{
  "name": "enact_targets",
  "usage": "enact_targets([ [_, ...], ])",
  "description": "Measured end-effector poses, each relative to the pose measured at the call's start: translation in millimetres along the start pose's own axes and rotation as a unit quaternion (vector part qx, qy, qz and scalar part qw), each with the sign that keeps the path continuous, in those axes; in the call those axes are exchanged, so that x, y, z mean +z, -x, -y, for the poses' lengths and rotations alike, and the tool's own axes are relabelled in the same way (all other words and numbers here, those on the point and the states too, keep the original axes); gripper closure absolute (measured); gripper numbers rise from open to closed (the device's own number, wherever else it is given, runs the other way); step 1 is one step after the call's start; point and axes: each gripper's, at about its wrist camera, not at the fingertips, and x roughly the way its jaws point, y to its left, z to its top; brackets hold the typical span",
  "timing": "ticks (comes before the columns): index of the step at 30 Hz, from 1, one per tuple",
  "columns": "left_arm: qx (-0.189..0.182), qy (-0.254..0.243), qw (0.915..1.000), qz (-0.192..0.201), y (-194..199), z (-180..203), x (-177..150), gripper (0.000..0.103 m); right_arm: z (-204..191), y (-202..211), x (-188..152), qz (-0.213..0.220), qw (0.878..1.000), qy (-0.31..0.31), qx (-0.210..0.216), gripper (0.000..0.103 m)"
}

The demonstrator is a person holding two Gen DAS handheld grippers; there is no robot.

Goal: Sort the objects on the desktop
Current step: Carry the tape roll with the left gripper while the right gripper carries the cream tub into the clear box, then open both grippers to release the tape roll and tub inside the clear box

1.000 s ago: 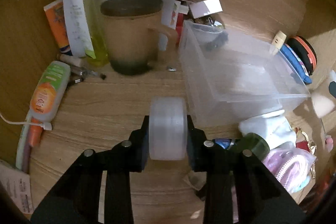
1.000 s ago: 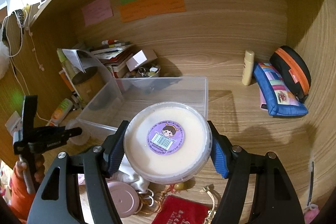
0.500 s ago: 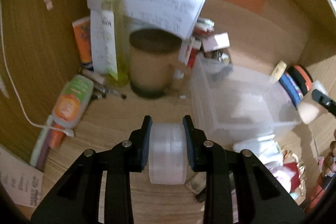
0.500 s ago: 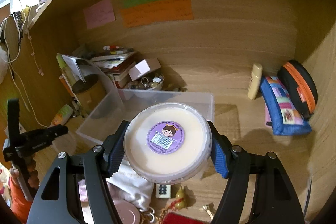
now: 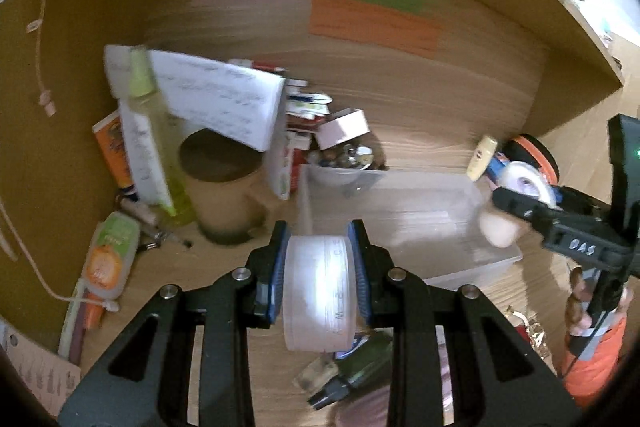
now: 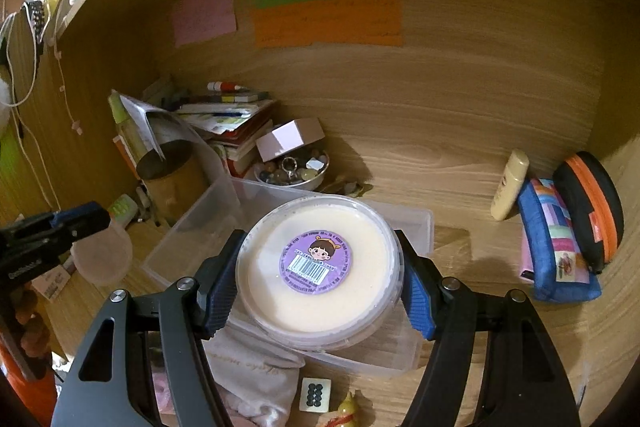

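Left wrist view: left gripper (image 5: 320, 267) clamped across the flat faces of a translucent round tub (image 5: 319, 293), held on edge, jaws narrowed to the tub's thickness. Raised above the desk (image 5: 224, 287), just near of the clear plastic bin (image 5: 400, 223), which lies ahead and slightly right. Far left: a tan mug (image 5: 224, 195) under a sheet of paper (image 5: 216, 99), a yellow-green bottle (image 5: 154, 143), an orange-and-green tube (image 5: 108, 259). Behind the bin, a bowl of trinkets (image 5: 344, 163). Over at the right, the other tool carrying its lidded tub.

Right wrist view: right gripper (image 6: 318, 273) spread wide and closed on the rim of a round cream tub (image 6: 318, 267), purple barcode sticker facing the lens, pads (image 6: 416, 303) pressing opposite sides. Carried above the near part of the bin, not touching it as far as can be told. Far right: a pale tube (image 6: 510, 187), a blue pouch (image 6: 556, 239), a black-and-orange case (image 6: 592, 207). Near edge: a white cloth (image 6: 256, 379) and a domino tile (image 6: 315, 394).

Handling, judged: thin plastic, probably light, smooth and liable to slip or flex if squeezed hard. Cream tub looks full, so likely heavier; best gripped across the stiff rim. Contents of the translucent tub not discernible.
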Motion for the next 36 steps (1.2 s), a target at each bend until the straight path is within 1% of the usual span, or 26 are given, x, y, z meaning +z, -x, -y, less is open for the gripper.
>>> enact_targets([
  [6,-0.01,-0.009,0.9998,-0.012,-16.8,9.6,3.6,0.074,0.1,-14.9,-3.0,-0.013,1.0,0.001,0.004,0.036],
  [10,-0.012,-0.015,0.9995,-0.023,-28.8,14.6,4.9,0.074,3.5,-28.0,-7.3,-0.028,1.0,-0.003,0.011,0.036],
  [13,-0.007,-0.025,0.9994,-0.023,-35.7,20.9,8.0,0.074,8.1,-38.4,-10.3,-0.04,0.999,-0.011,0.013,0.036],
  [15,-0.012,-0.025,0.9992,-0.028,-42.4,22.3,9.9,0.074,10.8,-43.5,-12.0,-0.046,0.999,-0.014,0.014,0.036],
  [18,-0.01,-0.025,0.999,-0.034,-53.3,23.8,12.2,0.074,13.4,-50.7,-14.2,-0.054,0.998,-0.017,0.017,0.036],
  [21,-0.019,-0.024,0.9985,-0.044,-63.9,24.9,13.9,0.074,16.2,-58.8,-17.3,-0.069,0.997,-0.02,0.022,0.037],
  [25,-0.024,-0.026,0.9978,-0.055,-76.5,26.6,12.0,0.074,18.9,-67.6,-21.1,-0.085,0.996,-0.025,0.024,0.037],
  [32,-0.039,-0.024,0.9954,-0.084,-100.5,26.5,6.7,0.074,18.4,-76.4,-25.4,-0.101,0.994,-0.024,0.022,0.037],
  [36,-0.038,-0.024,0.9942,-0.097,-109.8,26.3,3.1,0.074,19.1,-82.7,-27.6,-0.112,0.993,-0.024,0.024,0.037],
])
